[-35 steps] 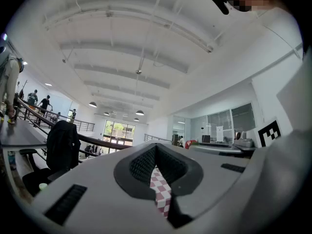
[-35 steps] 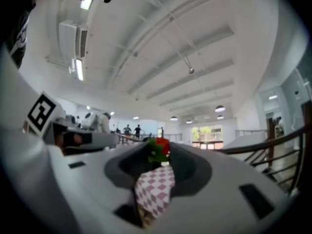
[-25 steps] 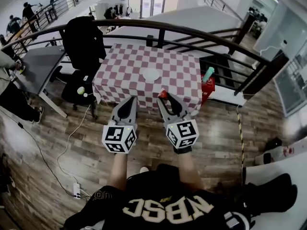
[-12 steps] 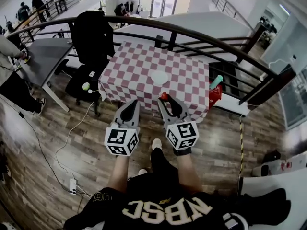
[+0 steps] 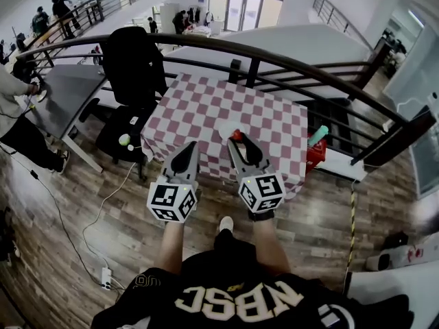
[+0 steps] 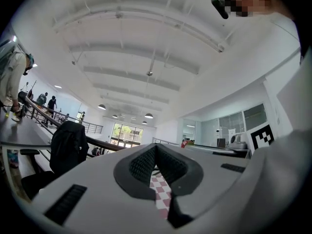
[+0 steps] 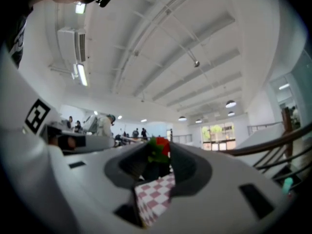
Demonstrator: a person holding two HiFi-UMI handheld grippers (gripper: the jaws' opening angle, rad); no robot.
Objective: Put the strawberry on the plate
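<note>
A red strawberry (image 7: 161,149) with green leaves sits pinched between the tips of my right gripper (image 7: 159,155). In the head view the strawberry (image 5: 236,136) shows at the tip of the right gripper (image 5: 237,142), over the near side of the red-and-white checkered table (image 5: 206,108). The white plate (image 5: 228,126) lies on the cloth just beyond the strawberry, partly hidden by the gripper. My left gripper (image 5: 190,149) hangs beside the right one, short of the table's near edge. Its jaws meet at the tips (image 6: 156,149) with nothing between them.
A dark curved railing (image 5: 288,55) runs behind the table. A black chair with a jacket (image 5: 129,64) and a grey desk (image 5: 58,91) stand at the left, with people beyond. A red crate with a teal bottle (image 5: 317,137) sits right of the table. Cables lie on the wooden floor (image 5: 89,211).
The table and plate have come nearer to both grippers as the person stepped forward. The right gripper still holds the strawberry; the left stays shut and empty.
</note>
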